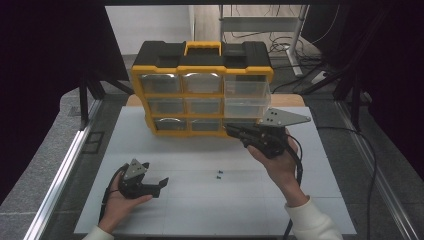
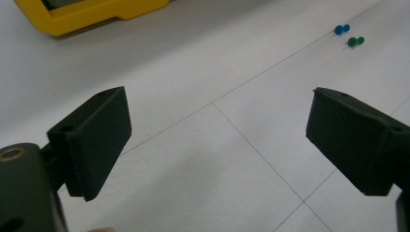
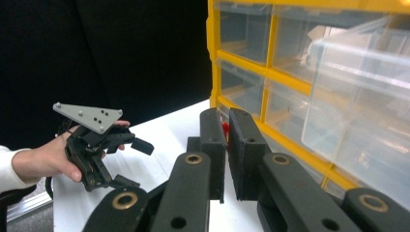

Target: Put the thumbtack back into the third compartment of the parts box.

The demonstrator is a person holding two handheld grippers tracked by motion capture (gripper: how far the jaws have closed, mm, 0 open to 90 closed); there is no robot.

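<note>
A yellow and black drawer organizer [image 1: 202, 90] stands at the back of the white table [image 1: 210, 200]. Two of its clear right-hand drawers [image 1: 247, 99] stick out. My right gripper [image 1: 232, 131] hovers just in front of the organizer's lower right corner. In the right gripper view its jaws [image 3: 227, 121] are shut, with a small red thing [image 3: 225, 128] pinched between the pads. My left gripper [image 1: 154, 174] rests low at the front left, open and with nothing between its pads [image 2: 217, 140]. A blue pin [image 2: 342, 29] and a green pin [image 2: 356, 41] lie on the table beyond it.
The two pins [image 1: 218, 175] lie mid-table between the hands. The left hand and its gripper [image 3: 137, 164] are also seen in the right gripper view. A metal rail [image 1: 65, 170] runs along the table's left side, and cables [image 1: 370, 165] trail off to the right.
</note>
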